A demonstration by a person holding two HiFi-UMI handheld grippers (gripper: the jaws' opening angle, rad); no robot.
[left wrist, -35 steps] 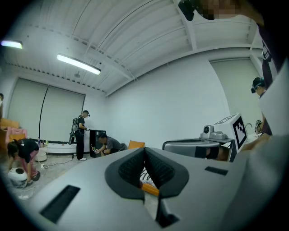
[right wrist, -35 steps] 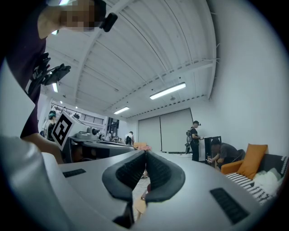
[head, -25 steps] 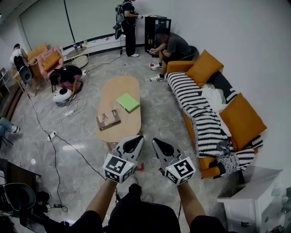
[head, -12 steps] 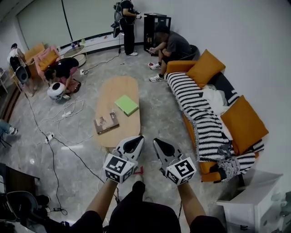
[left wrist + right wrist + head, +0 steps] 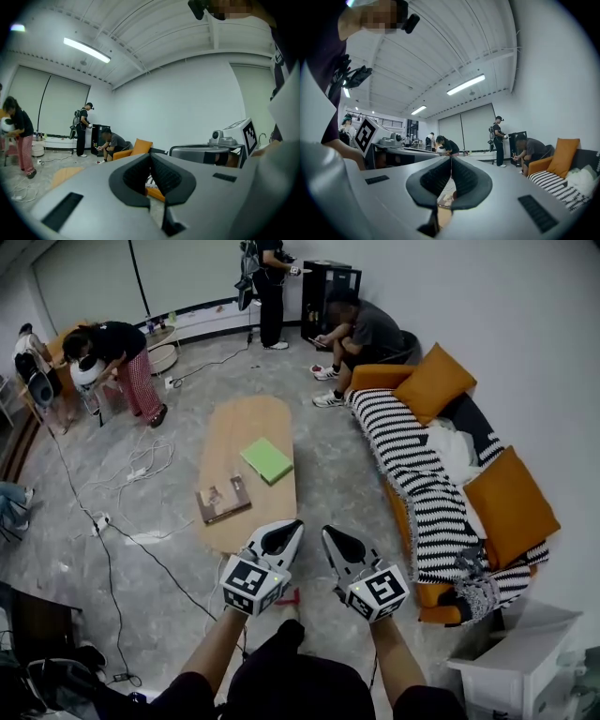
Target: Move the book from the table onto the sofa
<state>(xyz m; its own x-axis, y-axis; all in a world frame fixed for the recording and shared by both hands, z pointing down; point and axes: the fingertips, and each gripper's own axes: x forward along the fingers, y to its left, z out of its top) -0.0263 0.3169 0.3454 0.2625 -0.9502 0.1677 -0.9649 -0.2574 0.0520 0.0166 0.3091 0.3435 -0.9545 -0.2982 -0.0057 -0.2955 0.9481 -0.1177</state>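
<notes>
A grey, polished, marble-look floor (image 5: 328, 474) is spreading across the room. At about two o'clock from the person an orange sofa (image 5: 401, 514) is running lengthwise. A soft black-and-white striped throw (image 5: 412, 460) is draping over its seat, and two plump orange cushions (image 5: 433, 382) are leaning on its back.

A long wooden table (image 5: 246, 423) with rounded ends is standing at about eleven o'clock, well apart from the sofa. Two flat things are lying on it. A thin green book (image 5: 267, 459) is sitting near the middle, toward the table's three o'clock edge. A second book (image 5: 223, 500) with a brownish printed cover is resting at about seven o'clock from the green one, near the table's close end. Which of them the task means is not clear.

Either one is looking light, thin and fairly stiff, with a smooth cover likely to slip. Pinching it at an edge overhanging or near the table rim, or by the spine side, is probably safest.

The left gripper (image 5: 292, 526) and the right gripper (image 5: 328, 532) are hovering side by side short of the table. Each one's ridged dark jaws are pressing together with nothing between them.
</notes>
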